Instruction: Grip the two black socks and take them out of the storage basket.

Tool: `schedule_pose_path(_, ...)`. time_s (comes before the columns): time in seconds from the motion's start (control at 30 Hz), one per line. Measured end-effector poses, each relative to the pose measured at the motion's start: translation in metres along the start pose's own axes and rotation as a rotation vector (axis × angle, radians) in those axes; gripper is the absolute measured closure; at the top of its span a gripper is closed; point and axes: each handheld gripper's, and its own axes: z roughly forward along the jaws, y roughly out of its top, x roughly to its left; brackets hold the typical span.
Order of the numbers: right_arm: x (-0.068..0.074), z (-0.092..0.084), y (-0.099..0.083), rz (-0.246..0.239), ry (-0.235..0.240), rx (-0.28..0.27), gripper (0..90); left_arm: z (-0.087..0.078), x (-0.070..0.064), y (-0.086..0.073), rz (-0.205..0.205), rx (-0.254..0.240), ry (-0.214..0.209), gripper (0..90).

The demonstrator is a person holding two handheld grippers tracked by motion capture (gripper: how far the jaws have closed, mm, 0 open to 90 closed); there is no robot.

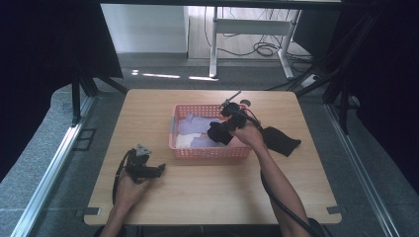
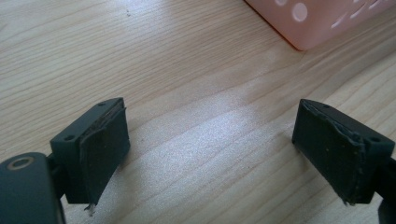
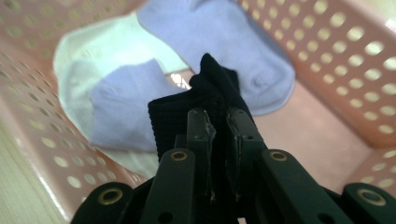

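On the wooden table (image 1: 207,182) a pink basket (image 1: 210,152) holds pale socks (image 3: 219,42). The right gripper (image 3: 223,126) pinches a black sock (image 3: 196,112), hanging lengthwise into the basket. The left gripper (image 2: 210,149) rests spread wide and empty.

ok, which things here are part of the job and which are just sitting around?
In the job:
- black sock, clamped in the right gripper
- pink basket
- purple socks and white sock in it
- second black sock on the table

Just lying about:
- left gripper, open over bare table

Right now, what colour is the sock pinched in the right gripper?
Black; the sock shows best in the right gripper view.
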Motion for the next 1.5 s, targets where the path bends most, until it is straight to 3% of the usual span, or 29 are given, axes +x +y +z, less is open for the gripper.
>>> schedule_pose_path(0.13, 0.0, -0.014, 0.005, 0.005, -0.001, -0.055, 80.7, 0.0, 0.0, 0.0, 0.0, 0.0, 0.0, 10.6)
schedule_pose_path(0.47, -0.002, -0.038, 0.012, 0.012, -0.004, -0.126, 80.7, 0.0, 0.0, 0.0, 0.0, 0.0, 0.0, 10.6)
schedule_pose_path(0.7, -0.005, -0.064, 0.02, 0.021, -0.017, -0.183, 80.7, 0.0, 0.0, 0.0, -0.001, -0.004, 0.001, 10.6)
schedule_pose_path(1.03, -0.007, -0.085, 0.028, 0.034, -0.019, -0.22, 80.6, 0.0, 0.0, 0.0, -0.003, -0.004, 0.001, 10.6)
schedule_pose_path(1.5, -0.02, -0.108, 0.017, 0.07, -0.06, -0.258, 80.6, 0.0, 0.0, 0.0, -0.003, -0.005, 0.001, 10.6)
